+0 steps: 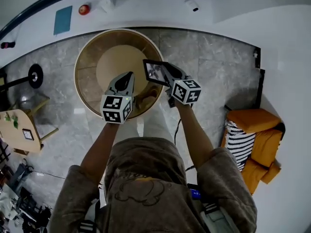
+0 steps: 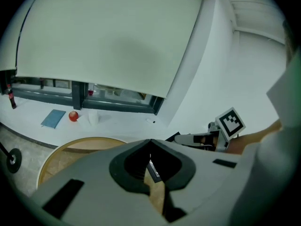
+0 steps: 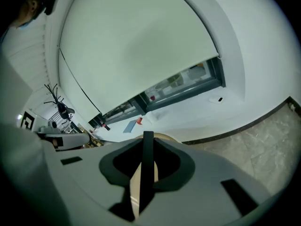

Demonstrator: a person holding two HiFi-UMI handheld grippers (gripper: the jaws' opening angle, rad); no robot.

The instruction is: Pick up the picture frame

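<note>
The picture frame (image 1: 154, 72) is a small black-edged frame held up in the air over the round wooden table (image 1: 83, 57). My right gripper (image 1: 164, 72) is shut on its right side. In the right gripper view the frame (image 3: 147, 166) shows edge-on as a dark strip pinched between the jaws of the right gripper (image 3: 147, 138). My left gripper (image 1: 128, 75) hovers just left of the frame, apart from it. Its jaws meet at the tips in the left gripper view (image 2: 150, 142), with nothing held.
An orange chair (image 1: 257, 130) with a striped cushion stands at the right on the marble floor. A small wooden side table (image 1: 17, 127) and a black round-footed stand (image 1: 35, 75) are at the left. A red object (image 1: 84, 9) and a blue sheet (image 1: 62, 19) lie on the white sill.
</note>
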